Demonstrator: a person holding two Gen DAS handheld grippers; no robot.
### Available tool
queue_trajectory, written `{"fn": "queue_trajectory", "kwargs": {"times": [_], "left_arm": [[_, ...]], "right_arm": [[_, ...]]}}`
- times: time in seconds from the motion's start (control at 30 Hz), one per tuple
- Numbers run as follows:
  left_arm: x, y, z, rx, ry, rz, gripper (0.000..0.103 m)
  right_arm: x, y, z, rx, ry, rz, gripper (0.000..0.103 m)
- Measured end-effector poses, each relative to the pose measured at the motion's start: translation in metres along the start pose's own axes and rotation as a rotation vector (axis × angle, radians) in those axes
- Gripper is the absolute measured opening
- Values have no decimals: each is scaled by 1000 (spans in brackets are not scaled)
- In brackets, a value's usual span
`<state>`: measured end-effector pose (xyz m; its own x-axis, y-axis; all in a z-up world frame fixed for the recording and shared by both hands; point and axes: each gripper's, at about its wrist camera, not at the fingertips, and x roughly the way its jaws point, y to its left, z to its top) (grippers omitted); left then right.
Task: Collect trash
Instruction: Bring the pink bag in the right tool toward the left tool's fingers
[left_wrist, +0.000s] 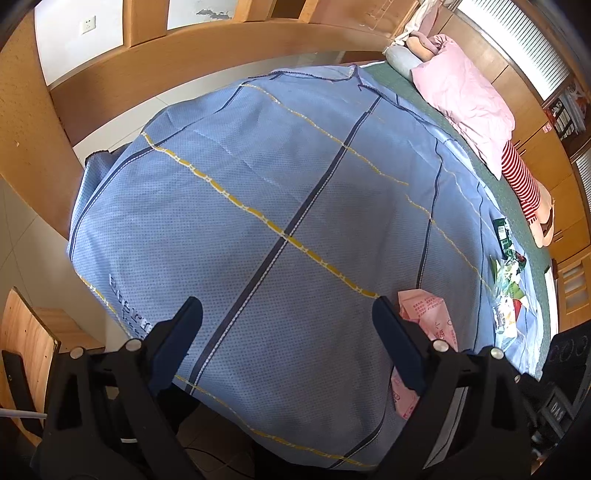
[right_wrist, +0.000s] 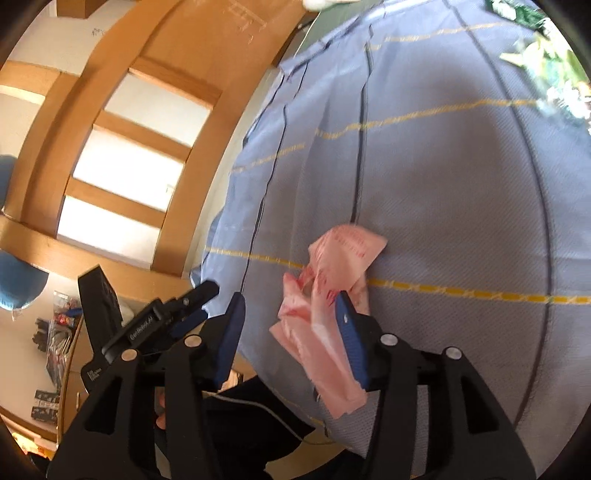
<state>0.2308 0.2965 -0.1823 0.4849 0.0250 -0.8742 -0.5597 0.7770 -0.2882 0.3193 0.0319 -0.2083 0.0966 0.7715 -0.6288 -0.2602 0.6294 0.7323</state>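
Right wrist view: right tongs (right_wrist: 291, 325) stand apart, the pink wrapper (right_wrist: 332, 295) loose against one pad on the bed (right_wrist: 461, 184). Left tongs (left_wrist: 288, 332) gape empty. Next, I judge, clamp the wrapper.

Black tool (right_wrist: 291, 317) frames, blue pads (right_wrist: 349, 336), silver screws.

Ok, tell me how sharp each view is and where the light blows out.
Left wrist view: sharp, fisheye-bent; blue bedsheet evenly lit, window blinds overexposed. Right wrist view: motion-blurred, pink wrapper smeared, wall panels washed white.
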Motion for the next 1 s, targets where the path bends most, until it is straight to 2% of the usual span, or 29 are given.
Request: {"fn": "queue_trajectory", "kwargs": {"times": [0.07,0.2,0.3,0.37,0.73,1.0], "left_arm": [[0,0,0,0,0,-1,93],[0,0,-1,1,2,-3,93],[0,0,0,0,2,-4,93],[0,0,0,0,1,-2,93],[-1,4,1,-20,-5,1,93],[-1,9,3,-40,-6,2,93]], "right_arm": [[-6,-4,1,22,-23,-21,50],[-12,-14,0,50,-40,-122,50],[-7,-17,-4,35,-15,-224,50],[1,-18,-6,23,16,-253,50],[29,5,-12,-65,94,-219,50],[48,17,-11,-78,162,-153,50]]}}
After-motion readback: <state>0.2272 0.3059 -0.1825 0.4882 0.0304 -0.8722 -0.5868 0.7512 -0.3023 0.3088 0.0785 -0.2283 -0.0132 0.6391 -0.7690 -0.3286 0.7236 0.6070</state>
